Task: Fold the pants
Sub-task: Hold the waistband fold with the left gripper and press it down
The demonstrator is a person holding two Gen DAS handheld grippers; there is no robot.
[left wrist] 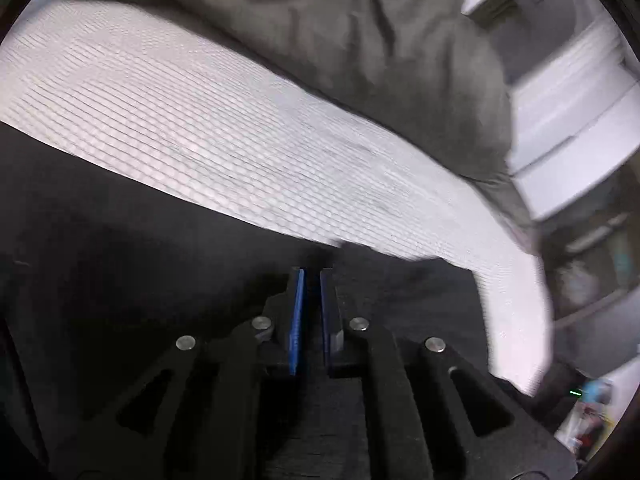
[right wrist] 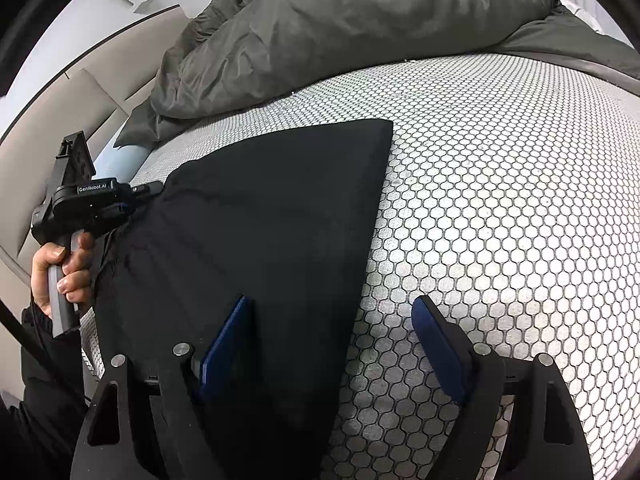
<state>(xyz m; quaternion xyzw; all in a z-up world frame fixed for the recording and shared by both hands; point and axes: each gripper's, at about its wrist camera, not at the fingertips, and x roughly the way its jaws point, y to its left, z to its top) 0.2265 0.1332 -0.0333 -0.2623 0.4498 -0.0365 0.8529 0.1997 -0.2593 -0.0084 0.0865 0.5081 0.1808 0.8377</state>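
Black pants [right wrist: 260, 220] lie folded flat on a white honeycomb mat [right wrist: 500, 200] on a bed. My left gripper [left wrist: 312, 274] has its blue pads nearly together over the dark cloth [left wrist: 120, 240]. In the right wrist view this left gripper [right wrist: 148, 192] sits at the pants' far left edge, held by a hand [right wrist: 64, 276], and the cloth wrinkles toward its tip as if pinched. My right gripper [right wrist: 332, 320] stands wide open above the pants' near right edge. One of its fingers is over the cloth, the other over the mat, and nothing is between them.
A rumpled grey duvet [right wrist: 340, 32] is heaped along the far side of the mat, also in the left wrist view as a duvet [left wrist: 360, 60]. A beige padded surface [right wrist: 80, 100] borders the bed on the left. Bare mat [left wrist: 200, 112] stretches right of the pants.
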